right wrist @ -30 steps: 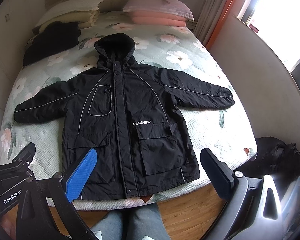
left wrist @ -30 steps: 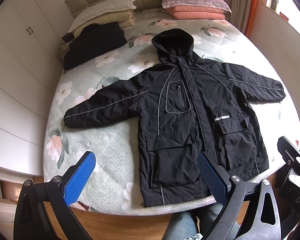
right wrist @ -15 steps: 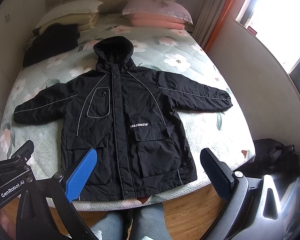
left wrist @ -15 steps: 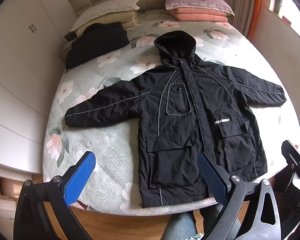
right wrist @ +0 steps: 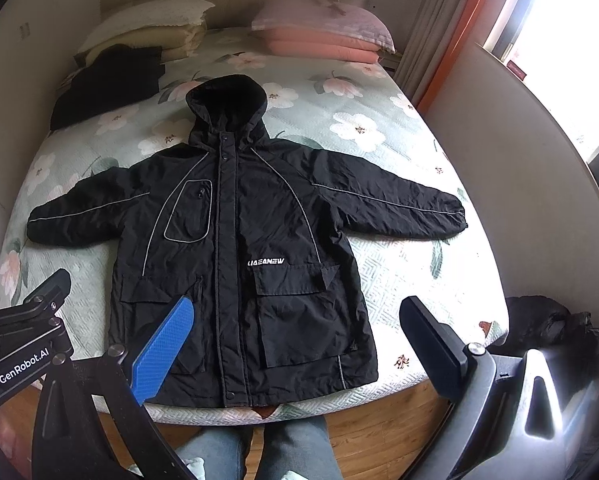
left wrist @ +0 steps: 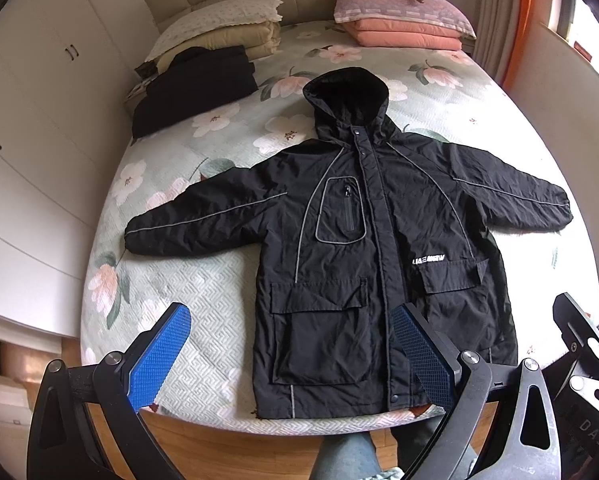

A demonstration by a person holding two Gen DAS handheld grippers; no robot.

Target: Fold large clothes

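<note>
Black hooded jacket (left wrist: pixel 379 248) lies flat, front up, zipped, on the bed (left wrist: pixel 203 364) w/ floral cover. Long axis runs 12–6: hood (left wrist: pixel 347 96) at 12 toward the headboard, hem at 6 right at the bed's near edge. Sleeves splayed out to approx 9 and 3.

Both grippers hover over the foot of the bed, above the hem, not touching cloth. Left gripper (left wrist: pixel 295 356) has its fingers spread wide, nothing between them; in its own view the jacket sits ahead at 12–1, left sleeve (left wrist: pixel 203 220) off at 10–11. Right gripper (right wrist: pixel 299 344) likewise wide apart and empty; jacket body dead ahead at 12, right sleeve (right wrist: pixel 391 208) at 1–2.

So each hand is nearer its own-side sleeve and hem corner. Likely first move, imo: take a sleeve or side edge and fold inward across the 12–6 axis. Task not yet begun by the look of it.

Around: folded dark garment (left wrist: pixel 195 84) at 10–11 near the pillows (left wrist: pixel 219 16), well apart from the jacket. Pink pillow stack (left wrist: pixel 407 32) at 12–1. A dark heap (right wrist: pixel 547 328) on the floor at 3–4 by the bed's right side. Nothing lies on the jacket or blocks a reach; wall close on the right side could cramp the right elbow.
</note>
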